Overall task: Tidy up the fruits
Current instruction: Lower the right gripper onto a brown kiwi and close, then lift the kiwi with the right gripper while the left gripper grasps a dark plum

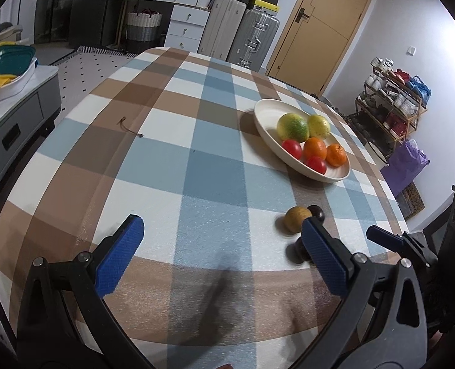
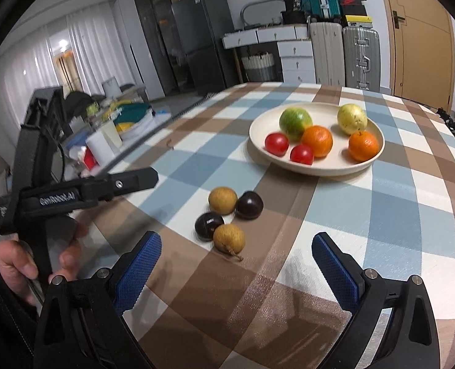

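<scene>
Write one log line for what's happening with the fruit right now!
left gripper: open, empty | right gripper: open, empty | plate: six fruits | table: four small fruits loose | next: probably pick one

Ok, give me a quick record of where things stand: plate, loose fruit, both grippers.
plate: cream, on the checked tablecloth
in plate: two oranges, two red fruits, one green fruit, one yellow fruit
loose fruit: four small ones clustered on the cloth, two tan, two dark, nearer than the plate
left gripper: open, empty
right gripper: open, empty, loose fruit just ahead
</scene>
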`<state>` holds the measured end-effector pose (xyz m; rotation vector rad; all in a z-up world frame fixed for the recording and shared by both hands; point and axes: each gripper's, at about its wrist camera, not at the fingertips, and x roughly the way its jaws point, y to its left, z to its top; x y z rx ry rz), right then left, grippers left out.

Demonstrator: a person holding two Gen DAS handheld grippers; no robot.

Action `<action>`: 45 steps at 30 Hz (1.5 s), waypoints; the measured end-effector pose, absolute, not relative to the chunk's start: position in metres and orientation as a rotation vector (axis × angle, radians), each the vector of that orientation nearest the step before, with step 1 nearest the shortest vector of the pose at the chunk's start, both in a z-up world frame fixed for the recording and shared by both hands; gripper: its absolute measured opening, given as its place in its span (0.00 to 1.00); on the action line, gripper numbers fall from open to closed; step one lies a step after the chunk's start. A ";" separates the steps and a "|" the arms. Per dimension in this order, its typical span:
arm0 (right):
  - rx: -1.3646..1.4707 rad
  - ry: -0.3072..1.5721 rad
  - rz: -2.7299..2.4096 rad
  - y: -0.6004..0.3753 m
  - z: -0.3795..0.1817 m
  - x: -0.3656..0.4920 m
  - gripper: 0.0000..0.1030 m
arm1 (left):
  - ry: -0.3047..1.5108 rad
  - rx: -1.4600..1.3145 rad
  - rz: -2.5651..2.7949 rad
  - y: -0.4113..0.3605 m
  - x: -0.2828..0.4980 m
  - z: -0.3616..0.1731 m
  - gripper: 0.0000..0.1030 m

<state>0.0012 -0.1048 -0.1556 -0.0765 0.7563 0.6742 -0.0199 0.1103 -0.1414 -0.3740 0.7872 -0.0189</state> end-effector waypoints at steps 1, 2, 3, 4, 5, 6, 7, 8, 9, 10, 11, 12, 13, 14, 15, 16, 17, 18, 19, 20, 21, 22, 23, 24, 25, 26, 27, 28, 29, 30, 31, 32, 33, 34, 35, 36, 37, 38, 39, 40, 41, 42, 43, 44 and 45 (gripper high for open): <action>-0.091 0.756 0.671 -0.102 -0.156 0.001 0.98 | 0.784 -0.382 -0.022 0.113 -0.021 -0.142 0.99; -0.101 0.757 0.668 -0.101 -0.156 0.001 0.98 | 0.782 -0.387 -0.024 0.114 -0.021 -0.143 0.99; -0.112 0.758 0.663 -0.099 -0.157 0.001 0.98 | 0.781 -0.391 -0.025 0.115 -0.021 -0.143 0.99; -0.123 0.760 0.659 -0.097 -0.157 0.002 0.97 | 0.778 -0.394 -0.026 0.117 -0.021 -0.144 0.99; -0.132 0.763 0.657 -0.095 -0.158 0.002 0.97 | 0.776 -0.395 -0.026 0.118 -0.021 -0.144 0.99; -0.141 0.768 0.656 -0.093 -0.158 0.003 0.97 | 0.774 -0.396 -0.025 0.119 -0.021 -0.145 0.99; -0.148 0.773 0.655 -0.091 -0.159 0.004 0.97 | 0.772 -0.399 -0.026 0.120 -0.021 -0.145 0.99; -0.157 0.776 0.653 -0.090 -0.159 0.005 0.96 | 0.770 -0.403 -0.027 0.121 -0.022 -0.145 0.99; -0.168 0.779 0.651 -0.088 -0.160 0.006 0.96 | 0.767 -0.409 -0.029 0.123 -0.021 -0.146 0.99; -0.180 0.783 0.649 -0.086 -0.161 0.007 0.95 | 0.766 -0.412 -0.028 0.124 -0.021 -0.146 0.99; -0.187 0.785 0.648 -0.085 -0.161 0.008 0.93 | 0.766 -0.415 -0.028 0.125 -0.021 -0.146 0.99; -0.193 0.790 0.648 -0.084 -0.162 0.009 0.91 | 0.764 -0.418 -0.027 0.125 -0.021 -0.146 0.99; -0.198 0.800 0.648 -0.082 -0.164 0.010 0.88 | 0.763 -0.423 -0.027 0.127 -0.021 -0.146 0.99; -0.202 0.808 0.650 -0.080 -0.165 0.011 0.84 | 0.760 -0.430 -0.027 0.128 -0.021 -0.147 0.99; -0.206 0.818 0.653 -0.079 -0.166 0.012 0.83 | 0.759 -0.435 -0.028 0.129 -0.021 -0.147 0.99; -0.209 0.821 0.654 -0.077 -0.168 0.013 0.80 | 0.757 -0.440 -0.031 0.130 -0.021 -0.147 0.99; -0.209 0.823 0.654 -0.076 -0.168 0.013 0.79 | 0.756 -0.444 -0.034 0.131 -0.020 -0.148 0.99; -0.205 0.824 0.654 -0.076 -0.169 0.014 0.77 | 0.755 -0.447 -0.040 0.131 -0.021 -0.148 0.99; -0.197 0.830 0.658 -0.075 -0.169 0.015 0.73 | 0.753 -0.451 -0.048 0.131 -0.021 -0.149 0.99; -0.193 0.836 0.661 -0.075 -0.170 0.016 0.70 | 0.751 -0.454 -0.054 0.131 -0.022 -0.149 0.99; -0.195 0.843 0.658 -0.075 -0.172 0.017 0.69 | 0.751 -0.457 -0.060 0.131 -0.021 -0.149 0.99; -0.194 0.851 0.655 -0.075 -0.173 0.018 0.65 | 0.751 -0.458 -0.063 0.131 -0.022 -0.149 0.99; -0.189 0.859 0.659 -0.075 -0.174 0.019 0.62 | 0.749 -0.460 -0.065 0.130 -0.022 -0.149 0.99; -0.180 0.870 0.668 -0.075 -0.174 0.019 0.55 | 0.748 -0.463 -0.066 0.131 -0.022 -0.149 0.99; -0.172 0.878 0.677 -0.075 -0.176 0.020 0.54 | 0.748 -0.465 -0.065 0.131 -0.023 -0.149 0.99; -0.171 0.873 0.678 -0.075 -0.176 0.020 0.54 | 0.748 -0.468 -0.067 0.131 -0.023 -0.150 0.99; -0.171 0.871 0.681 -0.075 -0.176 0.020 0.52 | 0.749 -0.471 -0.068 0.131 -0.023 -0.150 0.99; -0.169 0.870 0.685 -0.076 -0.176 0.020 0.49 | 0.750 -0.474 -0.068 0.131 -0.022 -0.150 0.99; -0.165 0.870 0.690 -0.076 -0.177 0.020 0.43 | 0.752 -0.474 -0.068 0.131 -0.022 -0.150 0.99; -0.161 0.869 0.692 -0.077 -0.177 0.020 0.39 | 0.752 -0.473 -0.070 0.130 -0.022 -0.150 0.99; -0.149 0.869 0.702 -0.078 -0.177 0.020 0.33 | 0.751 -0.472 -0.071 0.130 -0.023 -0.150 0.99; -0.140 0.872 0.711 -0.079 -0.178 0.020 0.28 | 0.749 -0.469 -0.071 0.129 -0.024 -0.150 0.99; -0.132 0.872 0.716 -0.080 -0.178 0.020 0.27 | 0.747 -0.466 -0.072 0.129 -0.024 -0.149 0.99; -0.126 0.872 0.716 -0.081 -0.178 0.020 0.26 | 0.746 -0.462 -0.072 0.128 -0.024 -0.149 0.99; -0.120 0.873 0.720 -0.083 -0.178 0.019 0.26 | 0.746 -0.460 -0.071 0.127 -0.024 -0.149 0.99; -0.116 0.870 0.723 -0.083 -0.177 0.019 0.26 | 0.746 -0.462 -0.072 0.127 -0.024 -0.149 0.99; -0.113 0.863 0.725 -0.084 -0.176 0.018 0.26 | 0.748 -0.462 -0.073 0.127 -0.024 -0.149 0.99; -0.111 0.860 0.728 -0.085 -0.175 0.017 0.25 | 0.749 -0.460 -0.072 0.126 -0.024 -0.149 0.99; -0.111 0.857 0.729 -0.086 -0.175 0.016 0.25 | 0.749 -0.458 -0.073 0.126 -0.024 -0.149 0.99; -0.108 0.854 0.730 -0.087 -0.174 0.015 0.25 | 0.751 -0.455 -0.075 0.124 -0.025 -0.148 0.99; -0.104 0.852 0.729 -0.089 -0.173 0.014 0.25 | 0.753 -0.453 -0.080 0.123 -0.025 -0.148 0.99; -0.097 0.849 0.728 -0.092 -0.172 0.013 0.25 | 0.755 -0.450 -0.086 0.121 -0.024 -0.148 0.99; -0.088 0.845 0.733 -0.094 -0.170 0.012 0.25 | 0.758 -0.447 -0.094 0.119 -0.025 -0.148 0.99; -0.083 0.838 0.736 -0.096 -0.169 0.011 0.25 | 0.762 -0.441 -0.101 0.116 -0.025 -0.148 0.99; -0.082 0.830 0.732 -0.098 -0.167 0.010 0.25 | 0.766 -0.433 -0.114 0.113 -0.024 -0.148 0.99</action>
